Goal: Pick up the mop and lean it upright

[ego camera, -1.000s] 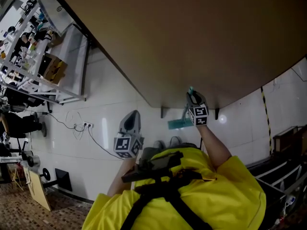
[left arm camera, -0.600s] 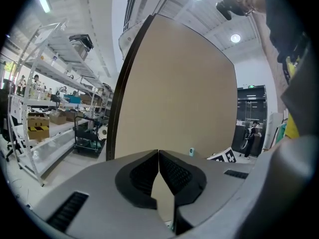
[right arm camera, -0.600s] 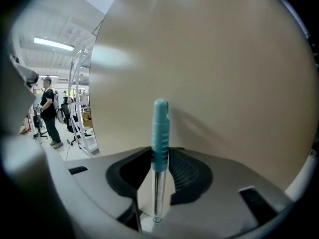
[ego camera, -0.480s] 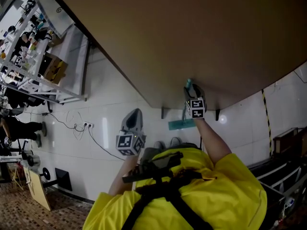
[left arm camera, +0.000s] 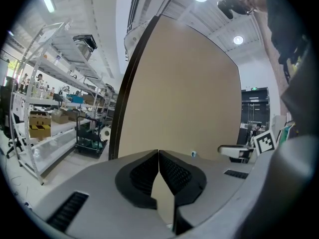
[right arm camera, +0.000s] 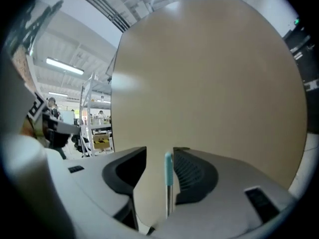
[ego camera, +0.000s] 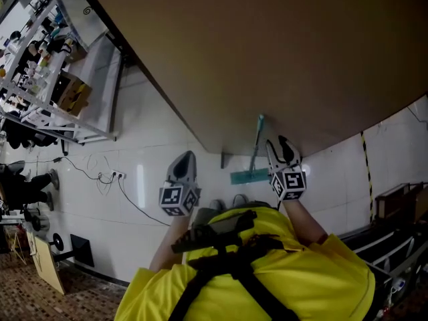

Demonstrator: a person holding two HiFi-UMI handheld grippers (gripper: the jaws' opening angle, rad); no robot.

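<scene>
The mop (ego camera: 256, 147) leans upright against the tall brown panel (ego camera: 267, 45), its teal head on the white tiled floor (ego camera: 154, 146) at the panel's foot. The right gripper (ego camera: 279, 143) has just been opening its jaws; they stand about half apart. In the right gripper view the mop's handle (right arm camera: 168, 183) shows between them, ungripped. The left gripper (ego camera: 186, 159) hangs apart, jaws pressed together on nothing.
</scene>
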